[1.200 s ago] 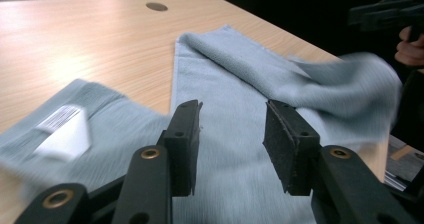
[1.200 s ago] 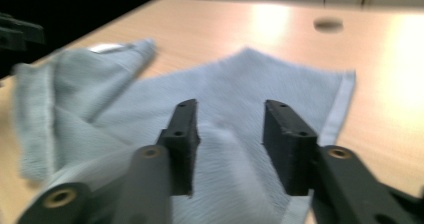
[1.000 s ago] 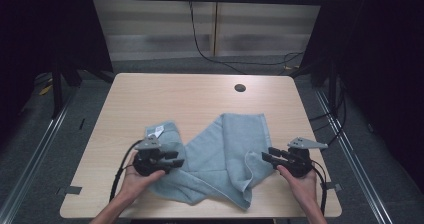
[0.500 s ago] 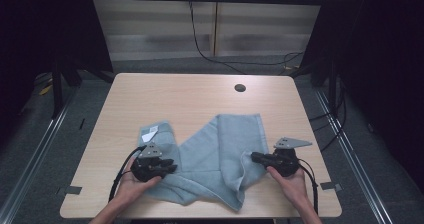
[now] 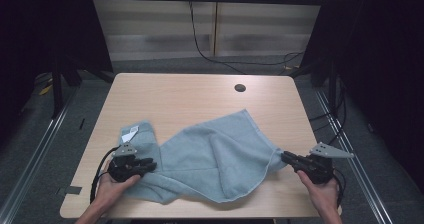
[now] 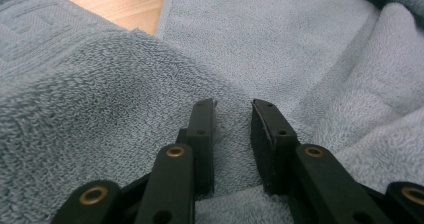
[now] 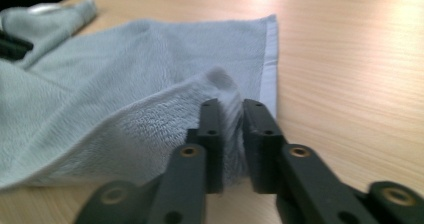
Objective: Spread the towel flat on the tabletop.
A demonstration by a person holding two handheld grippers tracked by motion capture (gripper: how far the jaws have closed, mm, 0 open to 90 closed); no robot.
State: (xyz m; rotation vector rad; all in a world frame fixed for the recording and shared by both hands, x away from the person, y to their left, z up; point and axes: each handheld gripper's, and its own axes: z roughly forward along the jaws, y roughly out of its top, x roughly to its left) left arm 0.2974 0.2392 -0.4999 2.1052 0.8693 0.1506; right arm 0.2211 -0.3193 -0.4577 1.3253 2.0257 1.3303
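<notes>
1. The towel lies crumpled across the near half of the table.
2. Your left gripper sits on the towel's left end, jaws a little apart with towel between them; you cannot tell whether they pinch it.
3. Your right gripper has just been opening slightly, yet its jaws pinch the towel's right edge, lifted off the table.

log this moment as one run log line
work: spreading towel | left tool: over towel fold, jaws apart | right tool: pinching towel edge, jaws just eased | surface: table
</notes>
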